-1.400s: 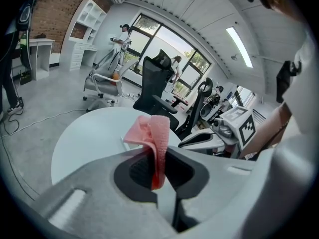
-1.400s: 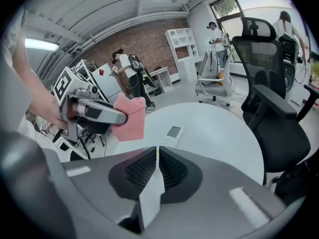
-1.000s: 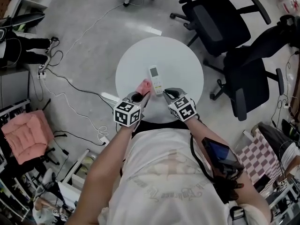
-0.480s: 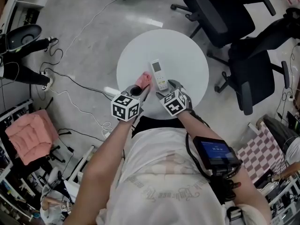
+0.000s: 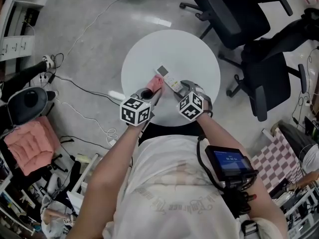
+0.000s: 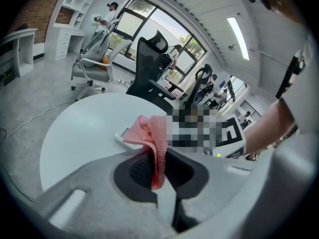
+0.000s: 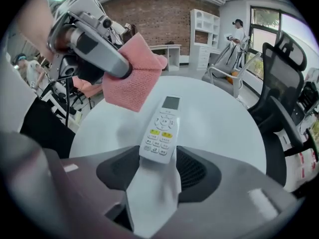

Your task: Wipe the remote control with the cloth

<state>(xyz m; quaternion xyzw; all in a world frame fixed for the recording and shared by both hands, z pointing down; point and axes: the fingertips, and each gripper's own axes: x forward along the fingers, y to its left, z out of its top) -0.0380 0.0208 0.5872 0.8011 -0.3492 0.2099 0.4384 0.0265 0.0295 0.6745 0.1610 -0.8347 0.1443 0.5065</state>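
surface: round white table (image 5: 189, 54) | at front edge: remote control (image 5: 168, 77) | resting or lifted: unclear

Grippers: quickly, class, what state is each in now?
Left gripper: closed, holding pink cloth.
Right gripper: jaws closing on white rectangular remote control between them.

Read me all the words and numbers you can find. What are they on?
Nothing can be read clearly.
Remote control buttons: tiny print, too small to read.
Shirt: curly lettering, too blurred to read.
Arm-worn screen: text too small to read.
Marker cube: black-and-white square patterns only, no words.
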